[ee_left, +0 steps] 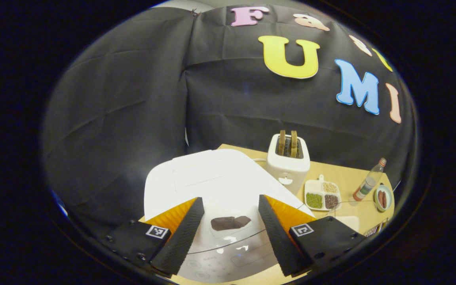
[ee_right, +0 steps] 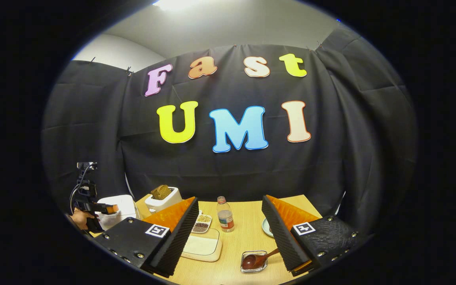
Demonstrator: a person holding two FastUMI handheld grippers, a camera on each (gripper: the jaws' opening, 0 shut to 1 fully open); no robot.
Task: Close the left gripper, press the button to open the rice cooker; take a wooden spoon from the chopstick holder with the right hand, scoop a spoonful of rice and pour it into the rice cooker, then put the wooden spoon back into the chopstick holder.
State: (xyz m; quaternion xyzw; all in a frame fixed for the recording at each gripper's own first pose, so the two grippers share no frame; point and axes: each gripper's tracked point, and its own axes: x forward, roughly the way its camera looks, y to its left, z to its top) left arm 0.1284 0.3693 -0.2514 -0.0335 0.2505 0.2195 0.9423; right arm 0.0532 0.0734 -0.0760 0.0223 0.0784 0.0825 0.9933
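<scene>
In the left gripper view the white rice cooker [ee_left: 212, 178] lies just below me with its lid down. A dark button [ee_left: 230, 223] on its front shows between the fingers of my left gripper [ee_left: 231, 199], which is open and hovers above it. In the right gripper view the rice cooker [ee_right: 117, 208] stands at the far left, with a hand holding the left gripper [ee_right: 107, 208] over it. My right gripper [ee_right: 230, 199] is open and holds nothing. A wooden spoon [ee_right: 260, 258] rests with its bowl in a small glass dish [ee_right: 253, 266] close to the right finger.
A white toaster [ee_left: 288, 164] with two slices stands behind the cooker. A divided tray of beans [ee_left: 323, 194], a bottle [ee_left: 368, 183] and a small bowl [ee_left: 383, 197] sit to its right. A pale flat tray [ee_right: 202, 246], the bottle [ee_right: 225, 214] and a small plate [ee_right: 266, 228] lie ahead of the right gripper.
</scene>
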